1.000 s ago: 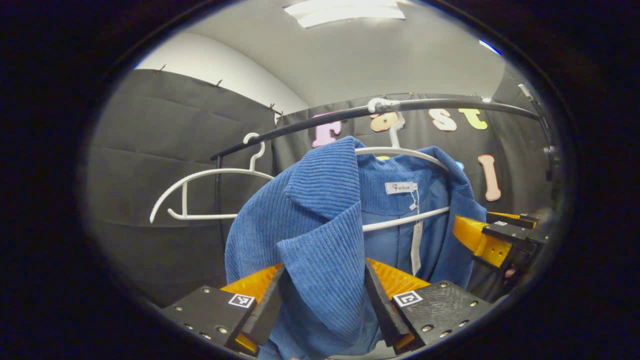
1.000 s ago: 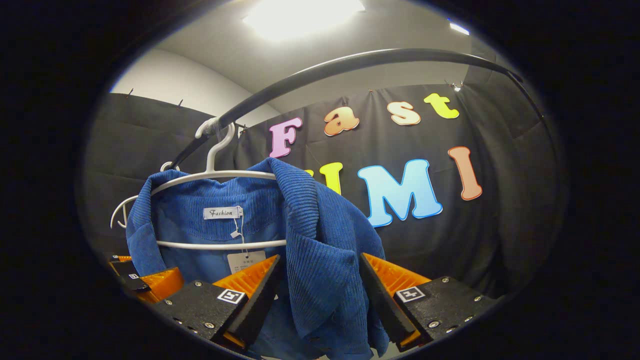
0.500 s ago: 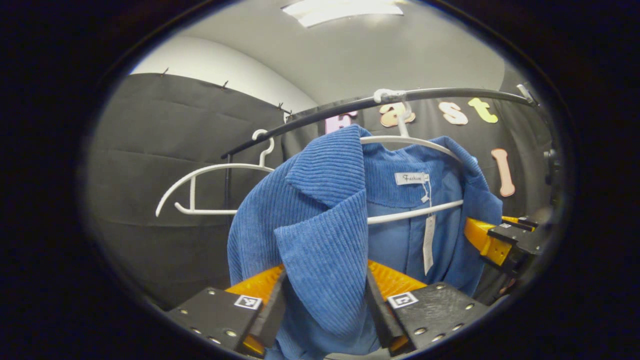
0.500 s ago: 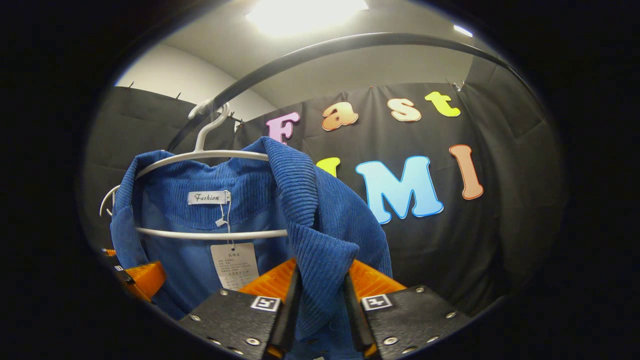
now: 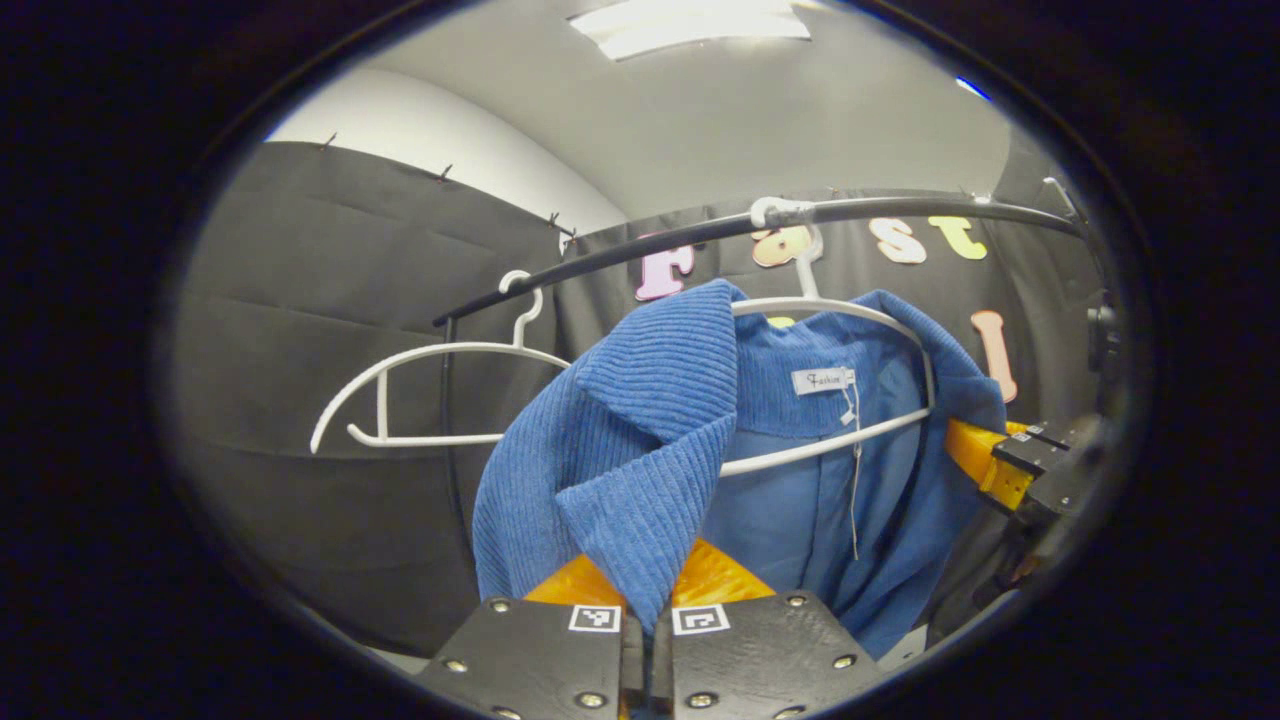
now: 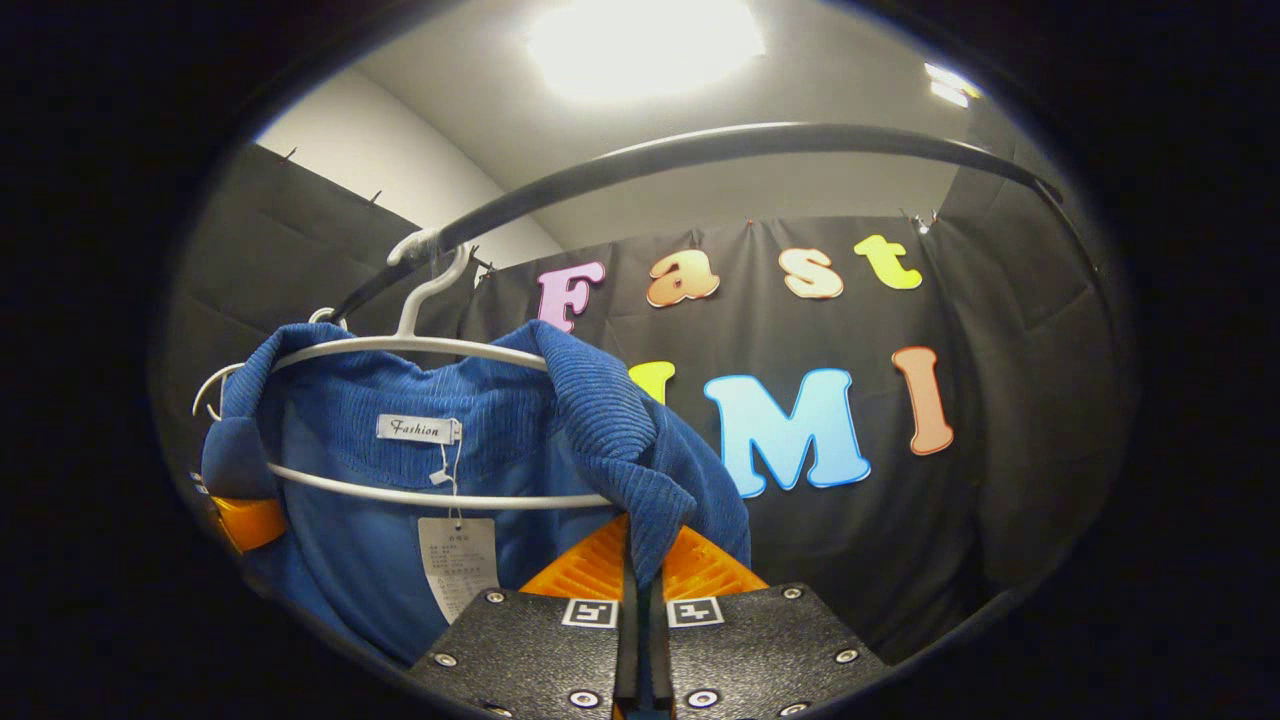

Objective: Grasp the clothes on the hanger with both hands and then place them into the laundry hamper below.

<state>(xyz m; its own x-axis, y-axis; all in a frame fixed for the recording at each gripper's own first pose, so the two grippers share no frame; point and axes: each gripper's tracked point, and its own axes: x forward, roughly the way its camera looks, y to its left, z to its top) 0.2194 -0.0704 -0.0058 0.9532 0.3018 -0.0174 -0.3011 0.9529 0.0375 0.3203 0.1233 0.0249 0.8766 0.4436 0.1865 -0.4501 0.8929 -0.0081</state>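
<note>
Corduroy lapel pinched tight at both ends. Left gripper [image 5: 645, 625]: fingers clenched on the blue jacket [image 5: 640, 450], lapel tip wedged between them with no gap visible. Right gripper [image 6: 645, 600]: same, fingers clamped on the opposite lapel of the jacket [image 6: 600, 440], fabric running straight down into the pinch.

Just beyond the left fingers, the jacket opens up; lining and a hanging tag [image 5: 855, 500] sit past and right of the pinch. In the right gripper view the tag [image 6: 455, 560] hangs left of the fingers.

Jacket is on a white hanger [image 5: 830, 310], collar draped over its top bar, lower bar crossing behind the lapels. Hanger hook sits on the dark rail [image 5: 900, 210] above and beyond the fingers.

Other gripper shows far right of the left fingers [image 5: 1000, 465], against the jacket edge.

Farther left, an empty white hanger [image 5: 420, 390] hangs on the same rail. Black cloth wall [image 5: 330, 300] behind, ceiling light [image 6: 640, 45] overhead.
</note>
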